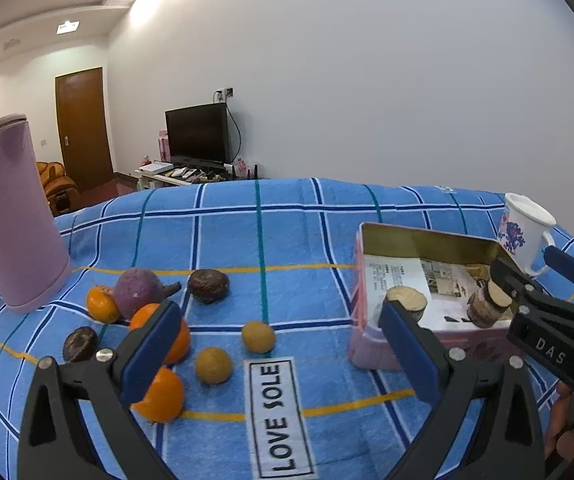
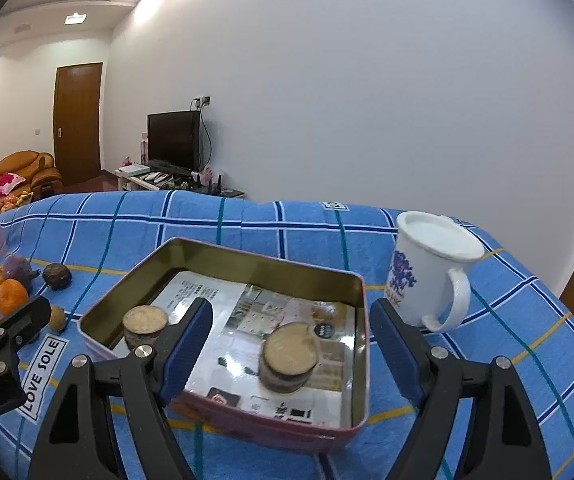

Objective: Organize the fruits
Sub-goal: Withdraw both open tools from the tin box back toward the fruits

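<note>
- the left hand-held gripper [image 1: 279, 344] stands wide open with nothing between its blue pads; the right hand-held gripper [image 2: 291, 346] is wide open too and holds nothing.
- the fruits lie loose just ahead of the left hand-held gripper: two small tan round fruits [image 1: 258, 336] between its fingers, oranges [image 1: 159, 394] by its left finger, a dark wrinkled fruit [image 1: 208, 286] and a purple one [image 1: 138, 293] further ahead.
- they look light, round and likely to roll; a gentle grip across the middle seems best, since the skins may bruise.
- the open tin [image 2: 319, 276] sits right under the right hand-held gripper, with two cut log-like rounds [image 2: 290, 354] inside.
- a white mug [image 2: 431, 268] stands beyond its right finger.
- the surface is a soft blue checked cloth [image 1: 287, 220], so fruit could settle unevenly; a purple cylinder [image 1: 15, 216] stands far left, a television [image 1: 198, 132] and a door [image 1: 83, 124] behind.
</note>
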A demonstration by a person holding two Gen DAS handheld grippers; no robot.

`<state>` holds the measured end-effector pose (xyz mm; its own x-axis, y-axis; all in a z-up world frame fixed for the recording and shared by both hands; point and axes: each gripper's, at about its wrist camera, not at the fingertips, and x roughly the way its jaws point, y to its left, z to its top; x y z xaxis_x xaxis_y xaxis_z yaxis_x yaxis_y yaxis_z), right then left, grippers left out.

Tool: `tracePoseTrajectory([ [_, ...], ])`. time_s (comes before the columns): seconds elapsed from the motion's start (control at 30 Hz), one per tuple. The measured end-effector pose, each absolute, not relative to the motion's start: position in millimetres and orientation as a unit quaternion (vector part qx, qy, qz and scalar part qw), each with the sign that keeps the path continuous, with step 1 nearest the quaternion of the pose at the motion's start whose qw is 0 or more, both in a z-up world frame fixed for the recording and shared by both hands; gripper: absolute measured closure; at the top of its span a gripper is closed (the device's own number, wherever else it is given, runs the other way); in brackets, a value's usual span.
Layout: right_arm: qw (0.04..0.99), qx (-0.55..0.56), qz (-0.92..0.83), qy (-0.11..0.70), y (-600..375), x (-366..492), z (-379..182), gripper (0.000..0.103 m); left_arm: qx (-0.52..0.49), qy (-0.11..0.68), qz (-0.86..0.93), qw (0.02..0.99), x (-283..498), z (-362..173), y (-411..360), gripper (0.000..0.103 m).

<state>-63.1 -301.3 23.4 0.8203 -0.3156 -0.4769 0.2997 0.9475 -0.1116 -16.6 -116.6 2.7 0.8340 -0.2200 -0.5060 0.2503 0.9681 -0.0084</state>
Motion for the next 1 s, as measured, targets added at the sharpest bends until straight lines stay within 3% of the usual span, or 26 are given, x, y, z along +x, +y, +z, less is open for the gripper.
tracePoseTrajectory([
  [1.0,0.954,-0.051,-0.095,0.279,-205.4,-46.0,16.0,0.021,0.019,0.290,-0.097,0.952,-11.8,-2.9,-32.5,0.001],
])
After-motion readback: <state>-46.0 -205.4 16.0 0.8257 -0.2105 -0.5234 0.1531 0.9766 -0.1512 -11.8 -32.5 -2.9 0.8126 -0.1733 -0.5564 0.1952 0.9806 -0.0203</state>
